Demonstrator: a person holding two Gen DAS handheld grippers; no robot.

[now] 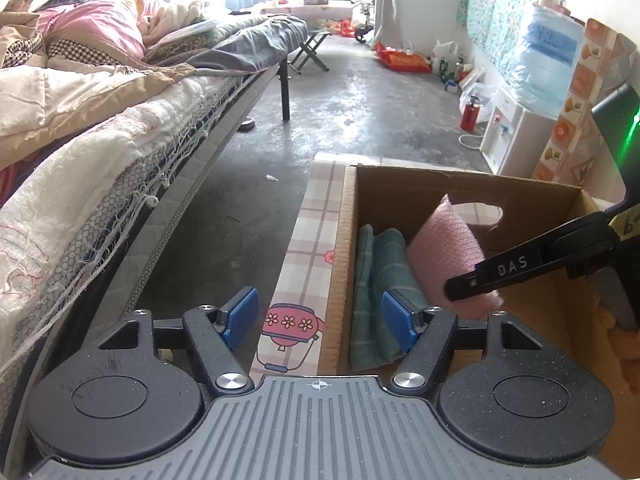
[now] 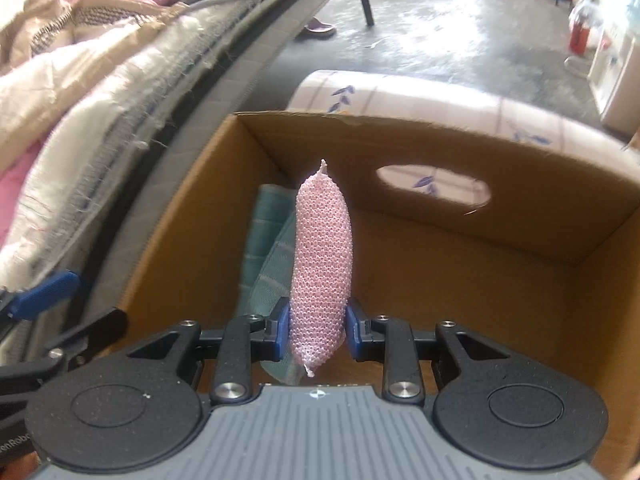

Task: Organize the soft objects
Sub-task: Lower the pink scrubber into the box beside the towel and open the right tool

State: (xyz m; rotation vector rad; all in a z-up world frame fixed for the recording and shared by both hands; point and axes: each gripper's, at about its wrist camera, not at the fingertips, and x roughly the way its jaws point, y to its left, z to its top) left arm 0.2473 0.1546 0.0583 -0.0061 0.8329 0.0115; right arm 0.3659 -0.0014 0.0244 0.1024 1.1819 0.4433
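Note:
A brown cardboard box [image 2: 500, 160] with a cut-out handle hole stands on a patterned table. My right gripper [image 2: 316, 330] is shut on a pink mesh sponge [image 2: 320, 256] and holds it edge-up inside the box. A folded teal cloth [image 2: 266, 248] stands against the box's left wall, right beside the sponge. In the left wrist view the sponge [image 1: 444, 248] leans next to the teal cloth [image 1: 384, 276], with the right gripper's black finger [image 1: 508, 270] across it. My left gripper [image 1: 320, 320] is open and empty, straddling the box's left wall [image 1: 340, 264].
A bed [image 1: 100, 128] with rumpled quilts runs along the left, close to the table. The checked tablecloth [image 1: 308, 248] shows beside the box. A water dispenser [image 1: 516, 136] stands at the right wall. Concrete floor [image 1: 360, 112] lies beyond, with bags at the far right.

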